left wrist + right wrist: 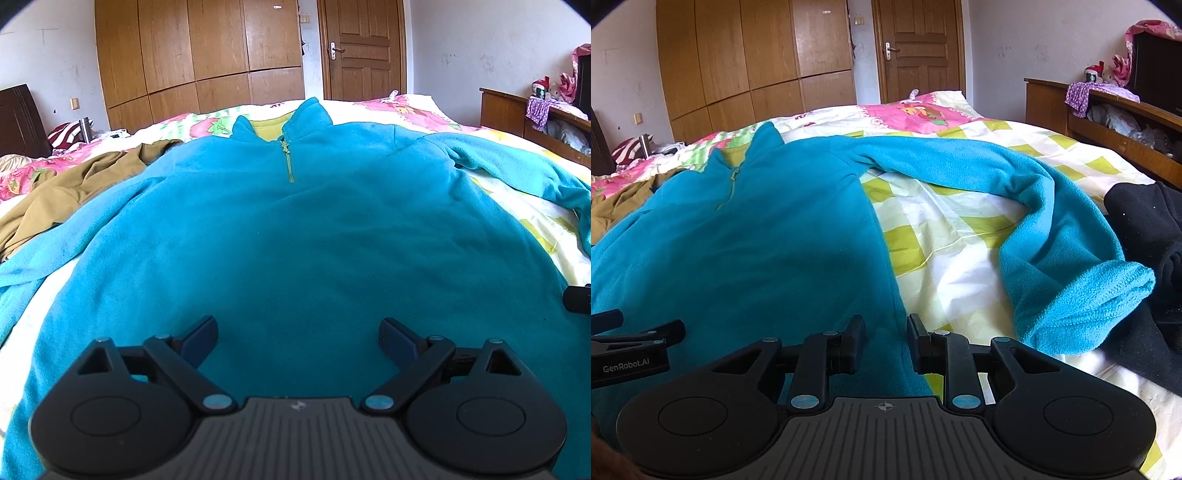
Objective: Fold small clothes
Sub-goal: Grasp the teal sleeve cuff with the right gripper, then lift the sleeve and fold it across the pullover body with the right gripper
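Note:
A teal fleece pullover (295, 221) lies spread flat, front up, on the bed, with its collar and short zip (289, 162) at the far end. My left gripper (298, 332) is open wide just above the lower body of the fleece, nothing between its fingers. In the right wrist view the pullover (757, 240) fills the left half, and its sleeve (1052, 229) bends across the quilt to a cuff (1108, 295). My right gripper (885, 334) stands narrowly open over the fleece's side edge, pads apart from the cloth. The left gripper (631, 343) shows at the left edge.
An olive-brown garment (74, 192) lies crumpled left of the fleece. A black garment (1145, 240) sits at the right of the bed. The checked quilt (942, 229) covers the bed. A wooden sideboard (1108, 122) stands right; wardrobe (203, 55) and door (362, 48) behind.

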The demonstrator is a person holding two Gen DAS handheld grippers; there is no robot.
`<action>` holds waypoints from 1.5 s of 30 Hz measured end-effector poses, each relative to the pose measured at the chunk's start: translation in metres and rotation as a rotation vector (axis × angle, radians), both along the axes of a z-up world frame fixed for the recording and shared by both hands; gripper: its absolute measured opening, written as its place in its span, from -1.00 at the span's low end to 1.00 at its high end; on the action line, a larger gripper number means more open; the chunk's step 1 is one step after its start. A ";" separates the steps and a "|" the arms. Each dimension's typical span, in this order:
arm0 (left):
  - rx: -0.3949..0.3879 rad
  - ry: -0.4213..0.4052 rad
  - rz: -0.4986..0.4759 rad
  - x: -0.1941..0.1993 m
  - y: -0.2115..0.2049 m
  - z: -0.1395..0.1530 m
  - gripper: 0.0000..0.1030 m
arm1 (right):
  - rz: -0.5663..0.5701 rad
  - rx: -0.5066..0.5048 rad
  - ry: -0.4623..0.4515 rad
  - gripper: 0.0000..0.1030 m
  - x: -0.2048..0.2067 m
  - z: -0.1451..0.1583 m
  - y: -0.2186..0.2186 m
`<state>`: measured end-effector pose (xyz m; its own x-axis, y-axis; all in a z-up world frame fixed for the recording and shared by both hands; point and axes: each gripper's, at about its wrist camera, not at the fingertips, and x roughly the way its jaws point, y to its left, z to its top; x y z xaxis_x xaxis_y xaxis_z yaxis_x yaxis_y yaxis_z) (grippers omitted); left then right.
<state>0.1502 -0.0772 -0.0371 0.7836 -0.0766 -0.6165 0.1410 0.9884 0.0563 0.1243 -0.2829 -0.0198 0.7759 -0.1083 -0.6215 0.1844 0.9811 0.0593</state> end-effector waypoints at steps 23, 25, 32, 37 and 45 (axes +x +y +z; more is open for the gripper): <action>-0.021 -0.007 -0.141 -0.006 -0.046 0.010 1.00 | -0.358 0.395 -0.026 -0.44 -0.015 0.014 -0.082; -0.012 -0.004 -0.150 -0.007 -0.048 0.009 1.00 | -0.393 0.421 -0.042 -0.44 -0.003 0.010 -0.080; -0.015 -0.004 -0.146 0.004 -0.048 0.010 1.00 | -0.657 0.642 -0.150 -0.45 0.057 -0.007 -0.122; -0.042 -0.027 -0.148 0.017 -0.051 0.013 1.00 | -0.849 0.779 -0.270 -0.22 0.091 -0.012 -0.158; -0.067 -0.059 -0.165 0.043 -0.063 0.012 1.00 | -0.858 0.801 -0.290 -0.17 0.156 -0.020 -0.193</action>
<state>0.1936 -0.1398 -0.0250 0.7917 -0.2464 -0.5590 0.2995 0.9541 0.0037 0.2801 -0.4756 -0.0401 0.7620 -0.3206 -0.5627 0.6367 0.2123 0.7413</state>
